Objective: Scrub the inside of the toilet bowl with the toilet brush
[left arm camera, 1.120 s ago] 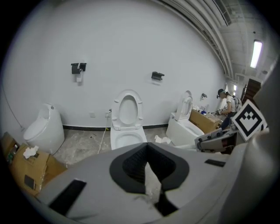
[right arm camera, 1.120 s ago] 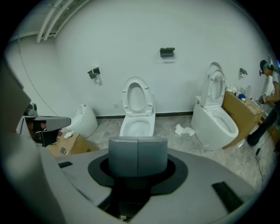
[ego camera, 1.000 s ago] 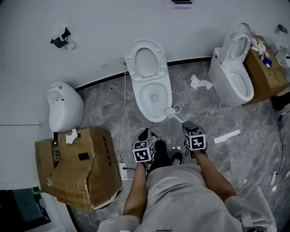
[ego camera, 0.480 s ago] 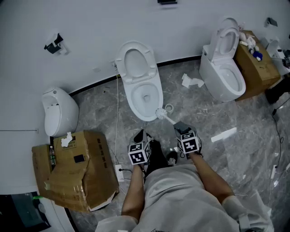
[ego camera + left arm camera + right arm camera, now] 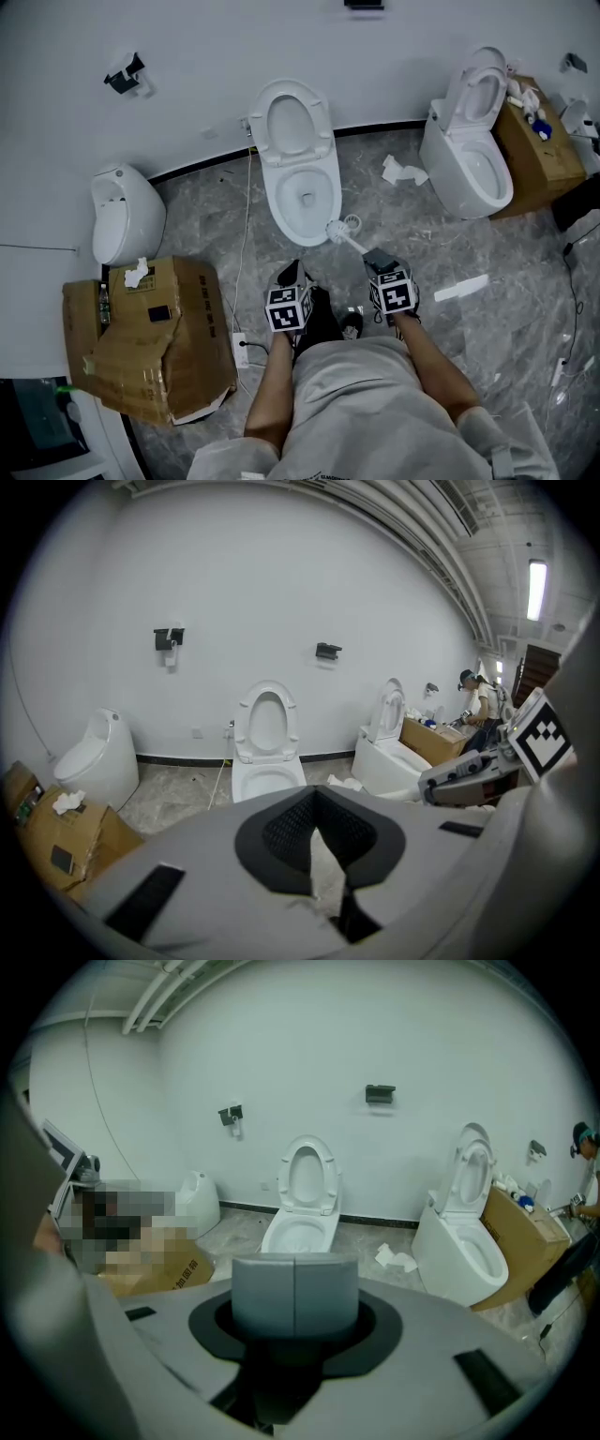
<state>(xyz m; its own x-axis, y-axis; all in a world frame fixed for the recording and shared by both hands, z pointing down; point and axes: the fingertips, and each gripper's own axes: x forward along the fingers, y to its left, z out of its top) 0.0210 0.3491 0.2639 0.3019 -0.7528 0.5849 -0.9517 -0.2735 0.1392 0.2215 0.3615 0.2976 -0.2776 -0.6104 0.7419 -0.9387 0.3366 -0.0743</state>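
A white toilet (image 5: 302, 217) with its lid up stands against the wall in the head view, straight ahead of me. It also shows in the left gripper view as the toilet (image 5: 266, 772) and in the right gripper view as the toilet (image 5: 300, 1230). My right gripper (image 5: 378, 259) is shut on the grey handle of the toilet brush (image 5: 294, 1293). The white brush head (image 5: 340, 228) sits just outside the bowl's front right rim. My left gripper (image 5: 292, 276) is level with the right one, short of the bowl. Its dark pads (image 5: 292, 832) are together with nothing between them.
A second toilet (image 5: 469, 159) stands at the right beside a cardboard box (image 5: 542, 141). A white urinal (image 5: 127, 216) and a torn cardboard box (image 5: 150, 337) are at the left. Crumpled paper (image 5: 401, 172), a white strip (image 5: 459, 288) and a cable (image 5: 246, 253) lie on the grey floor.
The head view has swayed a little. Both grippers and the brush keep nearly the same place in front of the toilet, with the brush still held.
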